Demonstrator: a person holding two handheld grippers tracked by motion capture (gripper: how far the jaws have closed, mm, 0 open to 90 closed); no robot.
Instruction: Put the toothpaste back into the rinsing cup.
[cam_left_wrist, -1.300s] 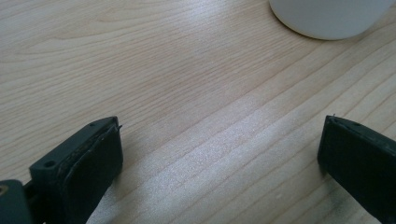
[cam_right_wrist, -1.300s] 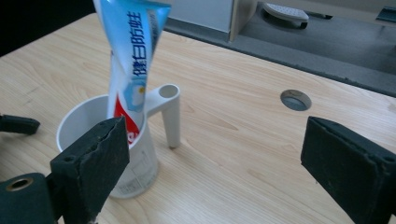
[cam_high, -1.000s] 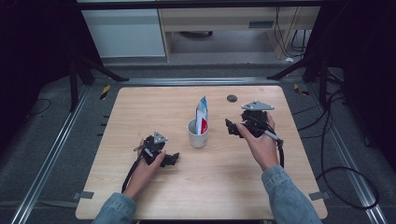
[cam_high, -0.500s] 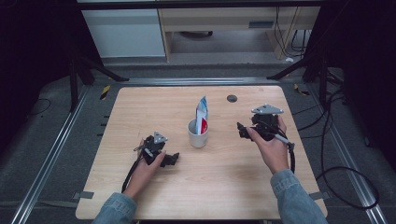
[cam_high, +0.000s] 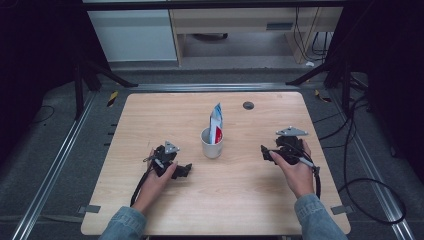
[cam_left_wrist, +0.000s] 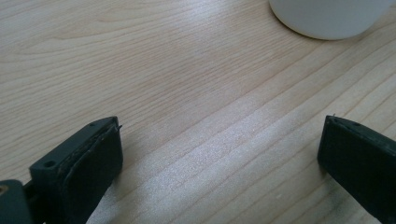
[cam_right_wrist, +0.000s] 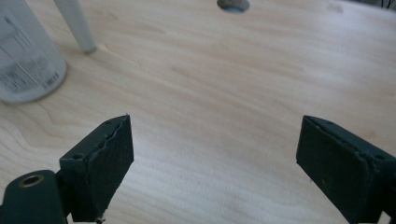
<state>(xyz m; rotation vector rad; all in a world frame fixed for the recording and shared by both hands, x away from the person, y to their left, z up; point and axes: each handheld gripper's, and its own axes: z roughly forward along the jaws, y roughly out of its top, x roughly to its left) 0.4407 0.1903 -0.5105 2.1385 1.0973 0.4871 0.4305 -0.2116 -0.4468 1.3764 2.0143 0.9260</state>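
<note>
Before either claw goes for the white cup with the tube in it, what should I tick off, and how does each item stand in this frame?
1. Left claw open: ok, jaws stand wide apart over bare wood.
2. Right claw open: ok, jaws wide, nothing between them.
3. White cup upright on the table: ok.
4. Toothpaste tube seated in the cup: ok, it stands in the cup and sticks out above the rim; how firmly it sits, cannot tell.
5. Path from each claw to the cup free: ok, only bare wood lies between them.
6. Round hole in the table away from the cup: ok, it lies farther back.
</note>
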